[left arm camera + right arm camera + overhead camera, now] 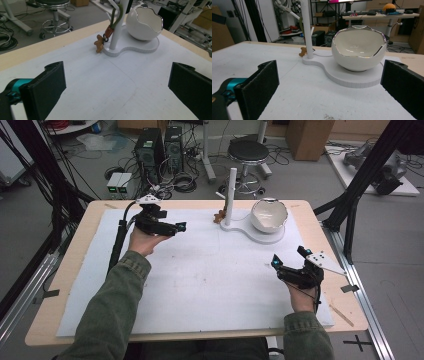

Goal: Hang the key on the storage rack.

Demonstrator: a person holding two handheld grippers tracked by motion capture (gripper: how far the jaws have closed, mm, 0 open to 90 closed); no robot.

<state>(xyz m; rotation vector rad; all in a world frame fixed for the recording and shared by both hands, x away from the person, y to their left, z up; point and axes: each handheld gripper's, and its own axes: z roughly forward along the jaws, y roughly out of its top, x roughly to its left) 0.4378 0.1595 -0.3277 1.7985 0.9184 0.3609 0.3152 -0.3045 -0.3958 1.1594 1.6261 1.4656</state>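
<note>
White mat [200, 285] over wooden table [75, 270]; stool [248, 152] and cables on floor beyond. Left gripper [170, 226] and right gripper [291, 257] both wide open, empty. Ahead of both: stand [140, 47] with upright post, gingerbread-man charm [99, 43] hanging vertically beside it, cracked-egg bowl [358, 48] mouth tilted toward right gripper.

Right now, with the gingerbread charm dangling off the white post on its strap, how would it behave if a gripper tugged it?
The gingerbread charm hangs by a soft green strap and small links, so it would likely swing, not resist. It looks small and light. The white post is slim on a flat base, so a hard tug might shift the stand.
</note>
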